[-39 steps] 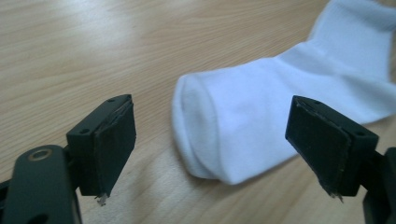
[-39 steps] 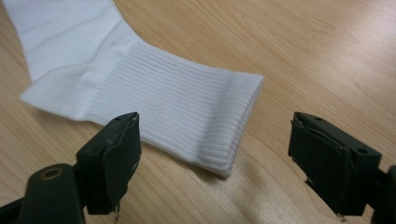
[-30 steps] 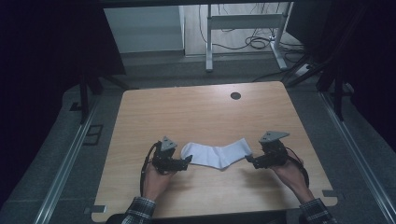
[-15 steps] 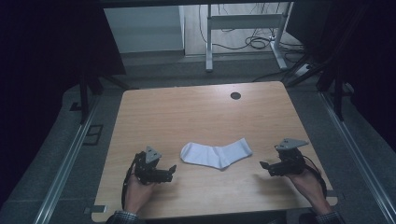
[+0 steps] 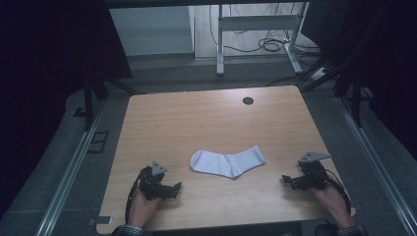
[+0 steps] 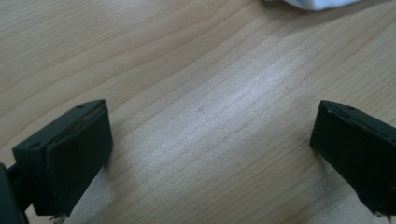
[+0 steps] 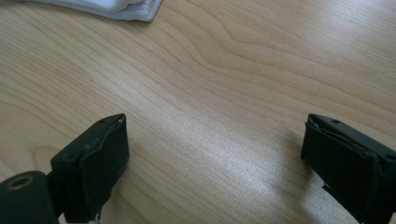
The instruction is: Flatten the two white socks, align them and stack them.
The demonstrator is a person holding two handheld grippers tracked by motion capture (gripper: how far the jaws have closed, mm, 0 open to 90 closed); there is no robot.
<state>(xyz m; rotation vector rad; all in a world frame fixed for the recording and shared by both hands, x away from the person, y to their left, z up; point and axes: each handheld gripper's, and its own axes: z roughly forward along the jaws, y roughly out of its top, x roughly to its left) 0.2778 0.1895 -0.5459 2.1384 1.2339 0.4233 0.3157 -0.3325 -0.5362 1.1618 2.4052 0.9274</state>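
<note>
A white sock (image 5: 227, 162) lies flat on the wooden table (image 5: 206, 123), toe to the left and cuff to the right. My left gripper (image 5: 177, 187) rests low on the table to the sock's left and nearer the front edge, open, with bare wood between its jaws. My right gripper (image 5: 285, 180) sits to the sock's right, also open and holding nothing. The sock's edge (image 6: 322, 3) peeks in at the top of the left gripper view, and the ribbed cuff (image 7: 121, 9) lies at the top left of the right gripper view.
A round cable hole (image 5: 248, 101) is in the table's far right part. Metal rails (image 5: 74, 167) run along both sides of the table. Beyond the far edge stand desk legs (image 5: 220, 44) and loose cables on the floor.
Both grippers have let go of the sock's ends and drawn back outward toward the front corners. The sock stays flat in the middle.
</note>
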